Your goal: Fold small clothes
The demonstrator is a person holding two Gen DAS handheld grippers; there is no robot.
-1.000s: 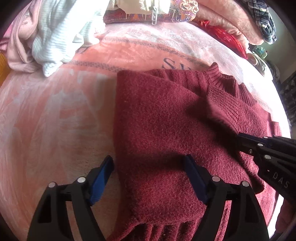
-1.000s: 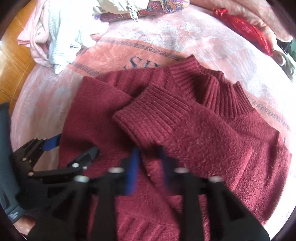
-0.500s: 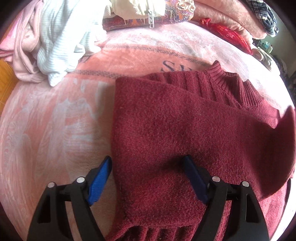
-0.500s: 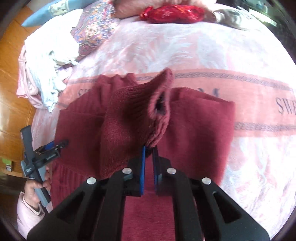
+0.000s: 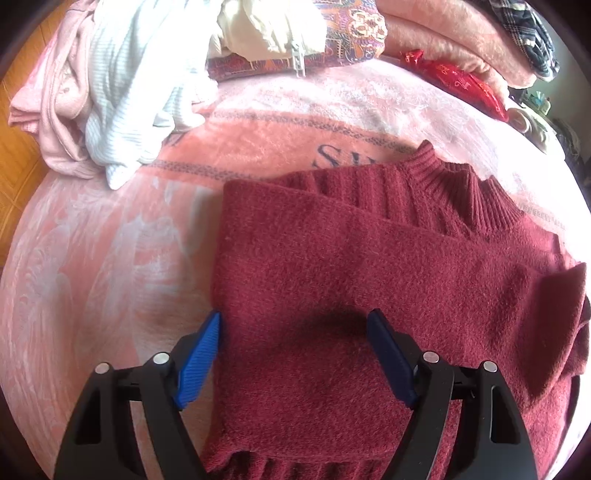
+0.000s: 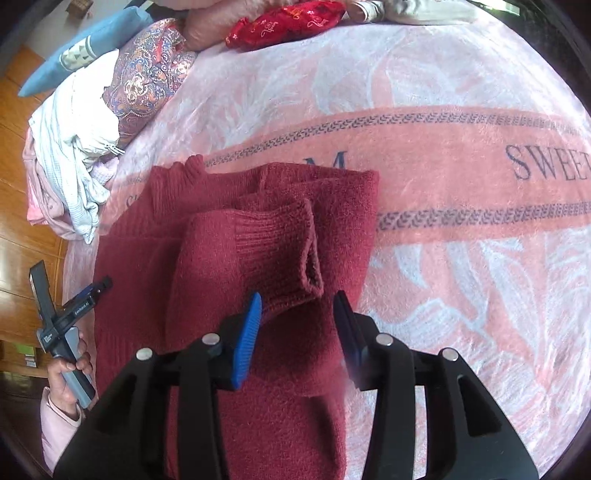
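Grippers: left [image 5: 293, 350] wide open over sweater [image 5: 369, 280] | right [image 6: 297, 321] open, sleeve cuff [image 6: 291, 254] released

Pink blanket [image 6: 461, 177] with "SWEET" lettering spreads ahead and right of tool. Red embroidered pouch [image 6: 284, 22] far ahead. Patterned cushion [image 6: 147, 77] and blue pillow [image 6: 85, 44] ahead-left. Wooden floor [image 6: 14, 229] far left.

The sweater's hem [image 5: 258, 463] is cut off below.
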